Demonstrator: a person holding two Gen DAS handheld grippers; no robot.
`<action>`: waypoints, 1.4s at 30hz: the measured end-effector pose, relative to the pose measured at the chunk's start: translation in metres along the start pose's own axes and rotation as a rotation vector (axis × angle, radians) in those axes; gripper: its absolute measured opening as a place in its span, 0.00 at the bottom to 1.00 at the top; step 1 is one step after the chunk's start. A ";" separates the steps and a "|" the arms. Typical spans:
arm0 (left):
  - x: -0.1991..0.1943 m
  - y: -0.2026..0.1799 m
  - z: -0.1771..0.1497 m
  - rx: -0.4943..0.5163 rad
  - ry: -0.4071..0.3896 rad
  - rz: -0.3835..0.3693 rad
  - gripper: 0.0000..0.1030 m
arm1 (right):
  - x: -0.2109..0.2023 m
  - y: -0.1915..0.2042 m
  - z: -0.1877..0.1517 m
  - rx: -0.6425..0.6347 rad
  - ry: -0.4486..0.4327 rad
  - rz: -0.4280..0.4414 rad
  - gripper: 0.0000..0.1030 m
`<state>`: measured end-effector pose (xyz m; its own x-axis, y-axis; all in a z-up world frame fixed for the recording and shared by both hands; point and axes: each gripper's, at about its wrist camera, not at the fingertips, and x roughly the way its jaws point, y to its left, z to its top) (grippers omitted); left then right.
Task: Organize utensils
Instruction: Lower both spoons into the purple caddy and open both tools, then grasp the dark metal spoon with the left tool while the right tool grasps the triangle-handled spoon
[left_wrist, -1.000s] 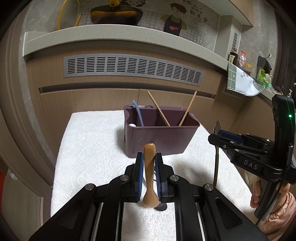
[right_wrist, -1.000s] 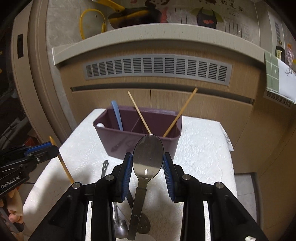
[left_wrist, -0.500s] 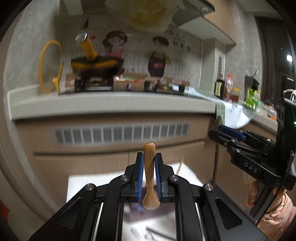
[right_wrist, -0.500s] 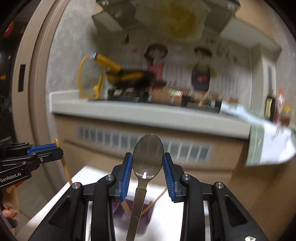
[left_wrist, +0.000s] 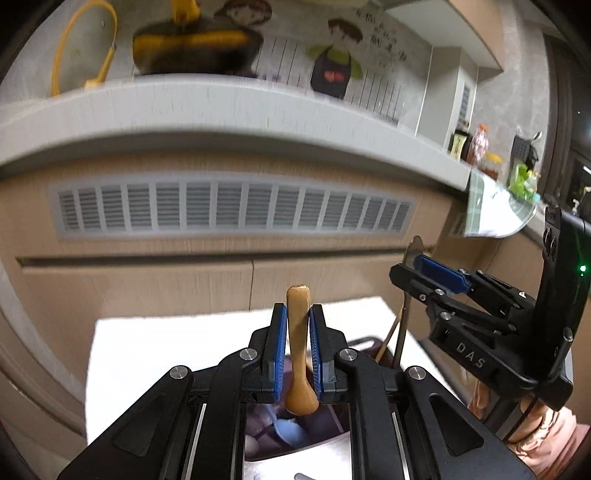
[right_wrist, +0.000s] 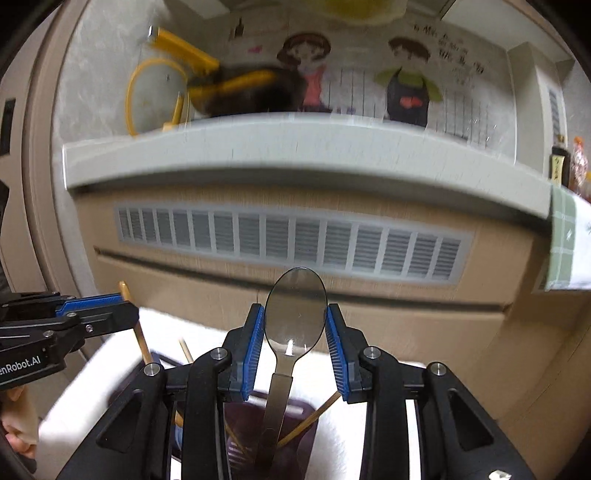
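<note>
My left gripper (left_wrist: 298, 334) is shut on a wooden spoon (left_wrist: 297, 347), held upright over the purple utensil caddy (left_wrist: 295, 428), which shows just below the fingers with a blue spoon inside. My right gripper (right_wrist: 295, 332) is shut on a metal spoon (right_wrist: 293, 314), bowl up; its handle hangs down into the caddy (right_wrist: 280, 432) beside wooden chopsticks (right_wrist: 310, 417). The right gripper also shows in the left wrist view (left_wrist: 436, 271), and the left gripper in the right wrist view (right_wrist: 88, 317).
The caddy stands on a white towel-covered table (left_wrist: 166, 339). Behind it is a wooden cabinet front with a grey vent grille (left_wrist: 229, 206) under a counter edge (right_wrist: 295, 147). A metal utensil lies on the towel near the bottom edge (left_wrist: 303, 476).
Both grippers have moved forward and over the caddy, with the views tilting up and then partly back down. The metal spoon's handle now reaches into the caddy. Both grips are unchanged.
</note>
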<state>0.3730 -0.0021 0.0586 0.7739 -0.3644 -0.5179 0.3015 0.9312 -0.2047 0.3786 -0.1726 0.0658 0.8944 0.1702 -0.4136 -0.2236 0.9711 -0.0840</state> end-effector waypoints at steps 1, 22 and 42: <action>0.006 0.001 -0.005 -0.002 0.017 -0.002 0.13 | 0.006 0.001 -0.007 -0.006 0.016 0.004 0.30; -0.051 -0.001 -0.088 -0.008 0.096 0.104 0.48 | -0.060 -0.013 -0.088 -0.018 0.171 0.009 0.51; -0.066 -0.032 -0.228 -0.153 0.321 0.123 0.55 | -0.103 0.012 -0.181 -0.133 0.301 -0.044 0.87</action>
<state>0.1853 -0.0082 -0.0894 0.5780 -0.2543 -0.7754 0.1114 0.9659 -0.2338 0.2133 -0.2085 -0.0571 0.7544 0.0526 -0.6543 -0.2538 0.9427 -0.2167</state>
